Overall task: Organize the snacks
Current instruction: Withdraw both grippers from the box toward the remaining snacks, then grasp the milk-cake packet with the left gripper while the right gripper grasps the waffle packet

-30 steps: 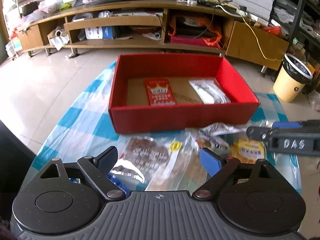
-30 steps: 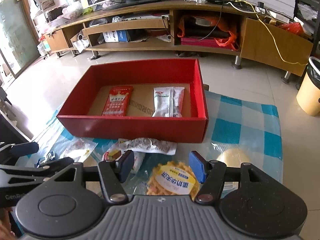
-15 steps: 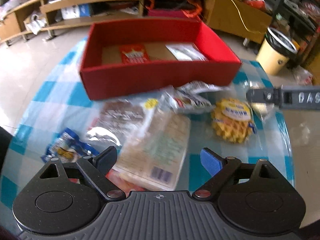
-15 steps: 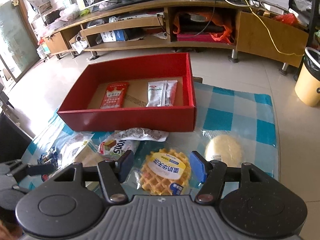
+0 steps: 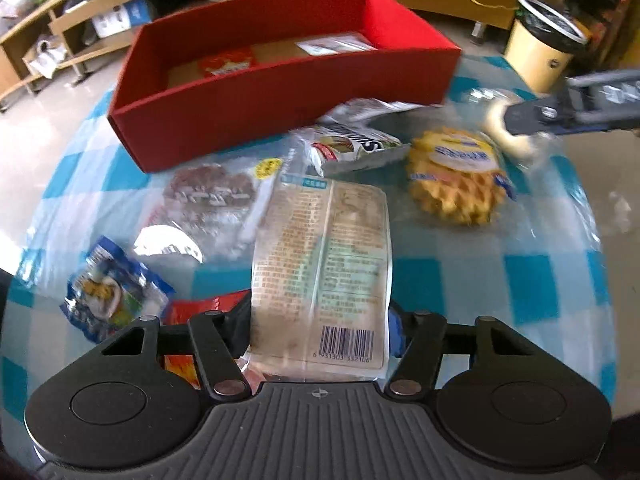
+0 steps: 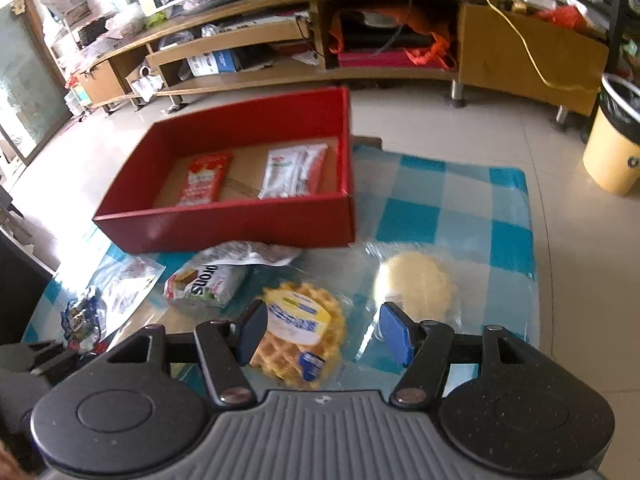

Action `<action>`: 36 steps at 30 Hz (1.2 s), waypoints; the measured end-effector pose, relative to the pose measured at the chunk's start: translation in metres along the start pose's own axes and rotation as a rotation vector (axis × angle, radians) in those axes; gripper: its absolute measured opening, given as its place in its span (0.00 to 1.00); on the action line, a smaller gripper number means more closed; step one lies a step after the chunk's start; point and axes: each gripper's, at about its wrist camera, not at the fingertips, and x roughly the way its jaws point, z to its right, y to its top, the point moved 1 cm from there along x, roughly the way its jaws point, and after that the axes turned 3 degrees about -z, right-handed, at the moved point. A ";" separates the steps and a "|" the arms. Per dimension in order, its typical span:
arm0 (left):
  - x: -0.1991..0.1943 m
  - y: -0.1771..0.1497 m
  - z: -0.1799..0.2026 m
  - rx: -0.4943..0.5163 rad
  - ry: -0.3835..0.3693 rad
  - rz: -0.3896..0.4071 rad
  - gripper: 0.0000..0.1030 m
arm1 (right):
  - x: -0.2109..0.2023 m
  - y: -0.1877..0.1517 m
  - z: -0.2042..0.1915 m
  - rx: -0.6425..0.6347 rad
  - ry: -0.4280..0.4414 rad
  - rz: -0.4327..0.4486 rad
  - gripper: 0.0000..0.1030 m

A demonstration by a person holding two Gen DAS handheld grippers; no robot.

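A red box [image 5: 276,96] [image 6: 240,220] at the table's far side holds a red packet [image 6: 204,178] and a white packet [image 6: 294,172]. Loose snacks lie in front of it. My left gripper [image 5: 318,330] is open, its fingers on either side of the near end of a long clear packet with a barcode [image 5: 322,264]. My right gripper [image 6: 326,336] is open, low over a waffle packet [image 6: 300,330] [image 5: 456,176], with a pale round cake [image 6: 416,284] just to its right. The right gripper also shows in the left wrist view [image 5: 568,108].
A checked blue cloth [image 6: 460,216] covers the table. Other snacks: a brown cookie packet [image 5: 212,196], a blue packet [image 5: 112,292], a red packet [image 5: 200,308], a white-green packet [image 5: 352,148]. A yellow bin [image 6: 612,148] and a wooden TV stand [image 6: 360,40] stand beyond.
My left gripper has pulled back and down, and its fingers now straddle the long clear packet. My right gripper has drawn back and lowered over the waffle packet.
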 end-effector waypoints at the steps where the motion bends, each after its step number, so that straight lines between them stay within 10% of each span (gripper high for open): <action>1: -0.002 -0.003 0.003 0.011 -0.007 -0.003 0.66 | 0.002 -0.001 0.004 0.008 -0.001 -0.008 0.60; 11: -0.005 -0.007 0.012 0.031 -0.060 -0.002 0.85 | 0.038 -0.004 -0.007 0.026 -0.010 -0.101 0.63; 18: 0.017 -0.001 0.018 0.042 -0.006 -0.024 0.90 | 0.071 -0.009 -0.031 -0.075 -0.049 -0.135 0.87; 29: -0.003 -0.027 0.022 0.078 -0.086 -0.055 0.72 | 0.038 -0.049 -0.032 -0.156 -0.049 -0.166 0.72; 36: -0.006 -0.036 0.027 0.108 -0.073 -0.038 0.85 | 0.008 -0.081 -0.015 -0.106 -0.029 -0.205 0.70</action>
